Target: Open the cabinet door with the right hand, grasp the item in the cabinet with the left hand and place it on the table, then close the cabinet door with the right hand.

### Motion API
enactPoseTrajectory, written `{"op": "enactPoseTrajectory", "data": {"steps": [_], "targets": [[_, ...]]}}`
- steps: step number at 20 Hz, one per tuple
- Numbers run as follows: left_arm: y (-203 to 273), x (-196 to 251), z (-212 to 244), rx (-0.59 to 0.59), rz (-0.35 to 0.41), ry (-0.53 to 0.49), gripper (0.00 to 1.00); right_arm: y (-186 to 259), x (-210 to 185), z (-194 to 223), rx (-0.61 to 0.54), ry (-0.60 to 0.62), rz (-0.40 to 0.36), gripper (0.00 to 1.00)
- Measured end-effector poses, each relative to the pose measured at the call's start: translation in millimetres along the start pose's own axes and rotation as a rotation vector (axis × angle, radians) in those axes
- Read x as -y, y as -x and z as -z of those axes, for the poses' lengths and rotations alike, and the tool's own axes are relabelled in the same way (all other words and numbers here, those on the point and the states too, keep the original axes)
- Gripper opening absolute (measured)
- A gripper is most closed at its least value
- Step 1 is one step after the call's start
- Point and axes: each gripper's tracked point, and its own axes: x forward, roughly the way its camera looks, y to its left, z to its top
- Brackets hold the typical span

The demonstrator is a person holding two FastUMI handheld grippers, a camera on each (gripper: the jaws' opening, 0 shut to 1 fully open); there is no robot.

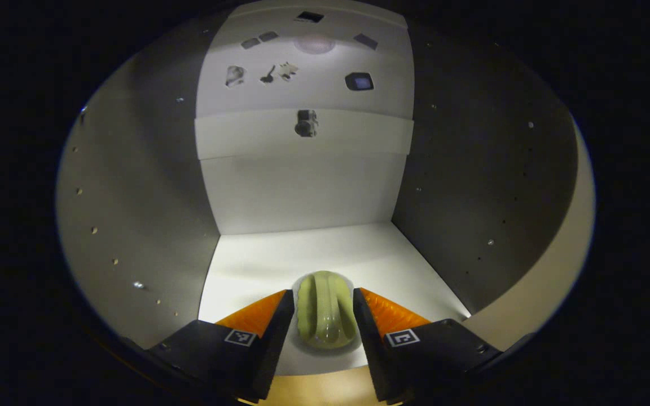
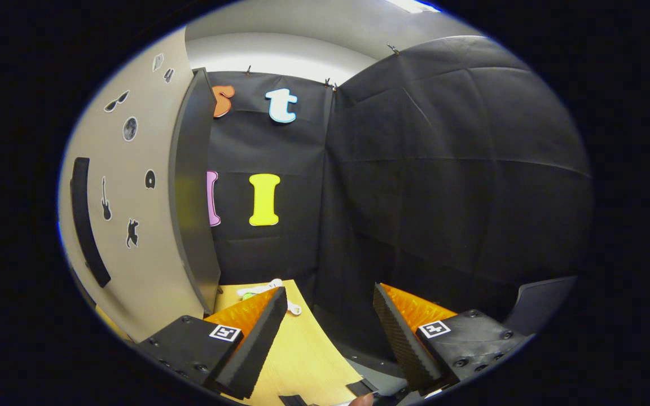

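table [image 2: 297, 361]: light wood | small white object [image 2: 262, 290]: on table, far edge | chair [image 2: 542, 301]: dark backrest

Staged recording booth, not a real home, black cloth wall [image 2: 449, 169] behind my desk [image 2: 302, 361], lone cabinet w/ sticker-covered door [image 2: 127, 186], bare white cabinet interior [image 1: 302, 192].

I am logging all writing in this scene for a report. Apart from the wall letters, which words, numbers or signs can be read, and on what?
No readable words or numbers.
cabinet door: picture stickers, no text.
cabinet back wall: small stickers, too blurred.
left gripper, right gripper: square coded markers, no letters.
yellow-green item: no print seen.
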Motion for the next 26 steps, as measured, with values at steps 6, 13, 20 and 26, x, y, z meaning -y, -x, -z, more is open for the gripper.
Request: {"op": "enactPoseTrajectory", "data": {"steps": [6, 13, 20, 26], "targets": [[-25, -3, 11, -0.05, -0.01, -0.015, 0.44, 2, 12, 6, -0.01, 0.003, 0.019, 0.98], [1, 2, 14, -0.041, -0.015, -0.123, 0.2, 11, -8, 4, -0.006, -0.001, -0.016, 0.98], [77, -6, 18, 0.062, 0.001, -0.097, 0.2, 27, -21, -12, 0.041, -0.009, -0.027, 0.99], [146, -13, 65, 0.095, 0.006, -0.085, 0.2, 40, -43, -24, 0.068, -0.006, -0.052, 0.94]]}}
